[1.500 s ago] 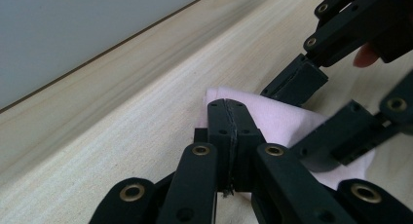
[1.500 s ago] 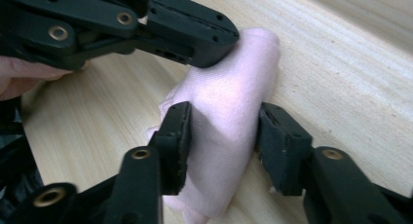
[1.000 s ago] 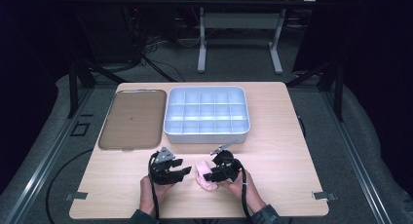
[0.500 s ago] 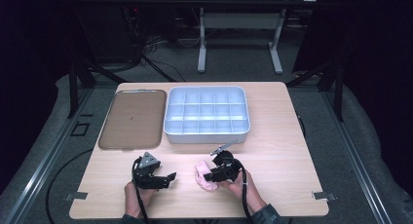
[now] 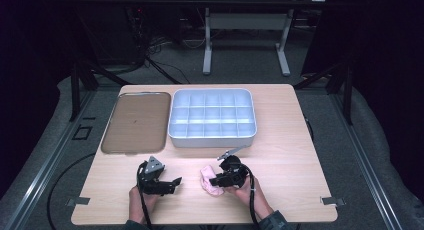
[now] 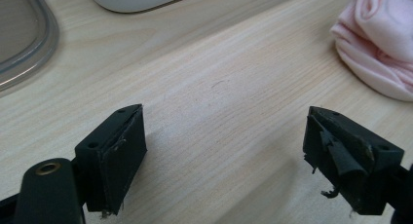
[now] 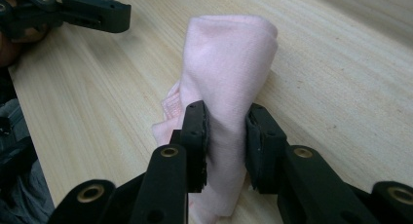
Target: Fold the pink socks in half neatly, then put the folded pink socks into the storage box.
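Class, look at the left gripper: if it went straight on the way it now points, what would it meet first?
Probably the pink cloth held by the right gripper; the left gripper points across bare table toward it.

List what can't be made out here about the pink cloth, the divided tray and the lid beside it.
- Pink cloth: right gripper view, its lower end is hidden behind the right hand-held gripper, whose jaws pinch it; left gripper view, cut by the frame edge.
- Divided tray: high view, too small to tell whether the compartments hold anything; left gripper view, cut by the top edge.
- Lid: high view, too dim to tell its material.
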